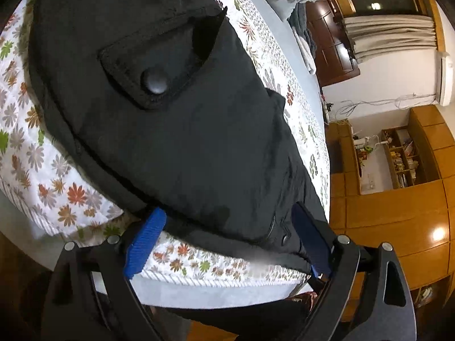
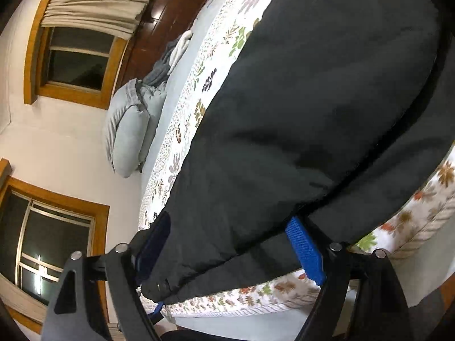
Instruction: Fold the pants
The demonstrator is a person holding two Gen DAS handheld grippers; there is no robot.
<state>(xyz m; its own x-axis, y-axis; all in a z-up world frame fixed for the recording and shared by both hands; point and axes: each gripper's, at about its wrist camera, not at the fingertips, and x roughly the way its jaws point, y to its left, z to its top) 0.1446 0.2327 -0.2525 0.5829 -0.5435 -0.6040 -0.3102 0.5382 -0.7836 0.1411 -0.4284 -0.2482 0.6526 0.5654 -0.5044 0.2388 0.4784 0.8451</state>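
Black pants (image 1: 182,130) lie flat on a floral quilt (image 1: 34,153) near the bed's near edge. A pocket flap with a round snap (image 1: 155,81) faces up. My left gripper (image 1: 227,241) is open wide at the near edge of the pants, its blue pads (image 1: 145,244) on either side of the fabric and not pinching it. In the right wrist view the pants (image 2: 312,113) fill the middle. My right gripper (image 2: 230,250) is also open wide over their near edge, with cloth lying between its pads (image 2: 305,250) and not clamped.
Grey pillows (image 2: 128,130) and folded bedding (image 2: 176,51) sit at the head of the bed. Wooden cabinets and a shelf (image 1: 398,156) stand beside the bed. A curtained window (image 2: 76,56) is in the wall. The mattress edge (image 1: 216,287) is just below the grippers.
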